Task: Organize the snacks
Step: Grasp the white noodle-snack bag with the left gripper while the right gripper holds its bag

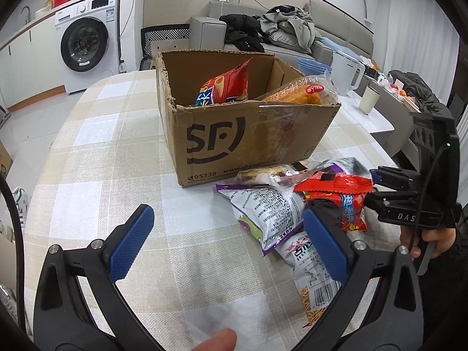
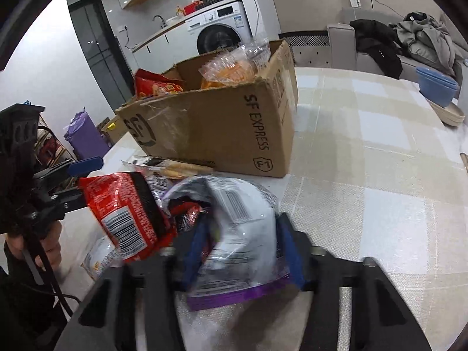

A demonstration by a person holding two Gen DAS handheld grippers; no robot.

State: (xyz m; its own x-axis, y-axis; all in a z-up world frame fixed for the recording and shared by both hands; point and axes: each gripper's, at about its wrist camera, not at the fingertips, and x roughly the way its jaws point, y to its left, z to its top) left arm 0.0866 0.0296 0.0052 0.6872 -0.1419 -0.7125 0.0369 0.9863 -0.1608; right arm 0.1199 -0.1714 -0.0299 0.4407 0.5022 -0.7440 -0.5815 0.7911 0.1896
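An open cardboard SF box stands on the checked tablecloth, with a red snack bag and an orange bread pack inside. In front of it lies a pile of snacks: a purple-and-white bag, a red packet, a clear biscuit pack and a white noodle-snack bag. My left gripper is open and empty, just left of the pile. My right gripper is shut on the purple-and-white bag, beside the red packet.
The box is just beyond the pile. Blue bowls and a beige plate sit at the table's far right edge. A white kettle and a cup stand behind the box. A sofa with clothes and a washing machine are beyond.
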